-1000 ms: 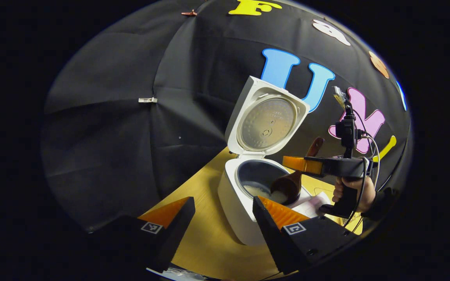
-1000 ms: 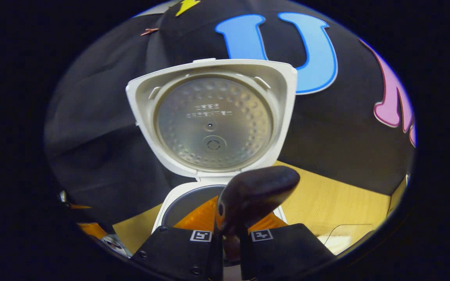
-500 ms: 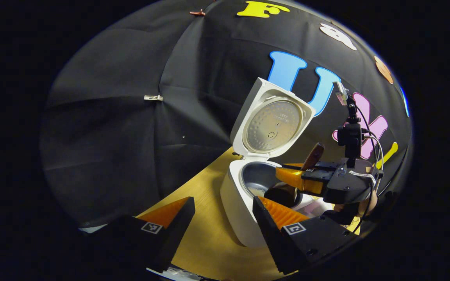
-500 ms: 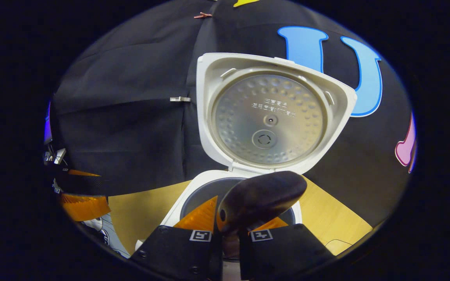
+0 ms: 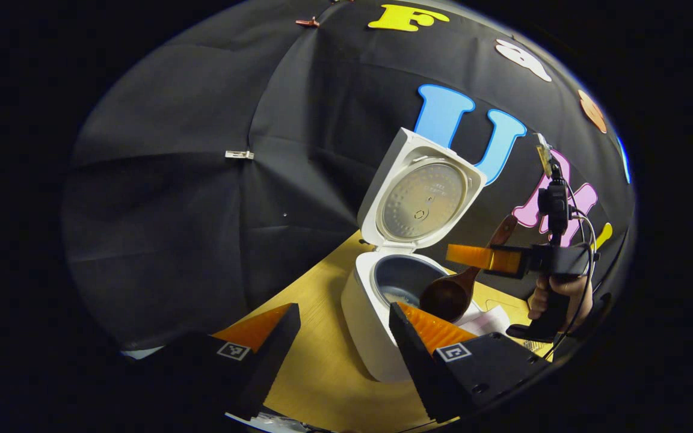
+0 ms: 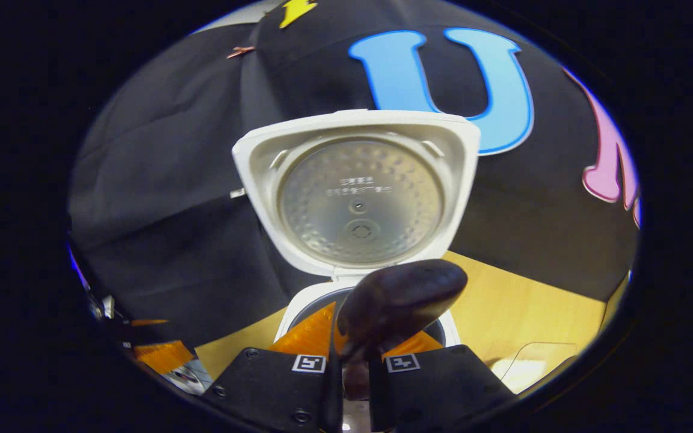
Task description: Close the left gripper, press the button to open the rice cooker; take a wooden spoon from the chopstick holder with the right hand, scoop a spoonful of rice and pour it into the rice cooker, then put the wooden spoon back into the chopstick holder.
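Black cloth wall [image 5: 172, 180] all around, creased and pinned at the seams with small clips [image 5: 239, 154]. Below it sits a light wooden table [image 5: 316, 355], pretty dim lighting overall.

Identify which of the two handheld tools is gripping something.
The right tool, shut on the dark wooden spoon above the white rice cooker; the left tool stands open, holding nothing.
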A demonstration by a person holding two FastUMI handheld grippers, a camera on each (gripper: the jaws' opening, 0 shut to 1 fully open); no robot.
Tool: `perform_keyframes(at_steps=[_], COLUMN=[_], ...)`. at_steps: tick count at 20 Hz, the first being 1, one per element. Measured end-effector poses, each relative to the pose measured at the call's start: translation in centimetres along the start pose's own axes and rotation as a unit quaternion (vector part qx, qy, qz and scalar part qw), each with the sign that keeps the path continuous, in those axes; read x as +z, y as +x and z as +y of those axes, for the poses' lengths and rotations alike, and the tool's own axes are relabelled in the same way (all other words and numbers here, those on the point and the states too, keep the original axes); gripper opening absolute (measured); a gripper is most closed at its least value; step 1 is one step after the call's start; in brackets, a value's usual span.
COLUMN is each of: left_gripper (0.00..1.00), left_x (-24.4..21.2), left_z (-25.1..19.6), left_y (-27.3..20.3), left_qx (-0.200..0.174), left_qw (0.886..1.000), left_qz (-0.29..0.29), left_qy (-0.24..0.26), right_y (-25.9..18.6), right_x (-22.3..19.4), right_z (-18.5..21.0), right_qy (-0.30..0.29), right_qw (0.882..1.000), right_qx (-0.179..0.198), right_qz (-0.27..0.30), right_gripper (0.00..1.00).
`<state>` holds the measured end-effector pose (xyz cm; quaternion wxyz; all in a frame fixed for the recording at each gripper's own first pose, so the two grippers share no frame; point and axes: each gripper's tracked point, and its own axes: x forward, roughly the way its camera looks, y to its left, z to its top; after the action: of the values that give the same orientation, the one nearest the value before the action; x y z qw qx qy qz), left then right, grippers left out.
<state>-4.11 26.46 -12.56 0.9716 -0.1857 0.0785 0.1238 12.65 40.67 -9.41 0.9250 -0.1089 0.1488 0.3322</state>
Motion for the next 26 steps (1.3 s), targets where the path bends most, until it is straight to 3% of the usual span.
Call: perform_keyframes(at_steps=[7, 12, 18, 26], left_gripper=[0.96, 0.96, 0.96, 0.96], left_x=[1.2, 2.3, 1.9, 1.3], left_z=[-4.7, -10.7, -17.3, -21.1], left_y=[0.8, 1.4, 2.1, 3.3], left_qx=[-0.041, -0.082, -0.117, -0.111], left_qw=[0.999, 0.994, 0.988, 0.987], left_qz=[0.002, -0.003, 0.001, 0.011], left_qy=[0.036, 0.073, 0.099, 0.116], right_y=[-5.1, -11.5, -19.3, -27.6], right_x=[5.7, 6.9, 4.7, -0.9], right_z=[-7.9, -17.0, -29.4, -41.7], right_qy=[0.13, 0.179, 0.213, 0.253], right_qw=[0.988, 0.971, 0.945, 0.909], right_qx=[-0.051, -0.116, -0.214, -0.303], right_qz=[-0.072, -0.111, -0.13, -0.129], right_gripper=[0.21, 0.21, 0.21, 0.21])
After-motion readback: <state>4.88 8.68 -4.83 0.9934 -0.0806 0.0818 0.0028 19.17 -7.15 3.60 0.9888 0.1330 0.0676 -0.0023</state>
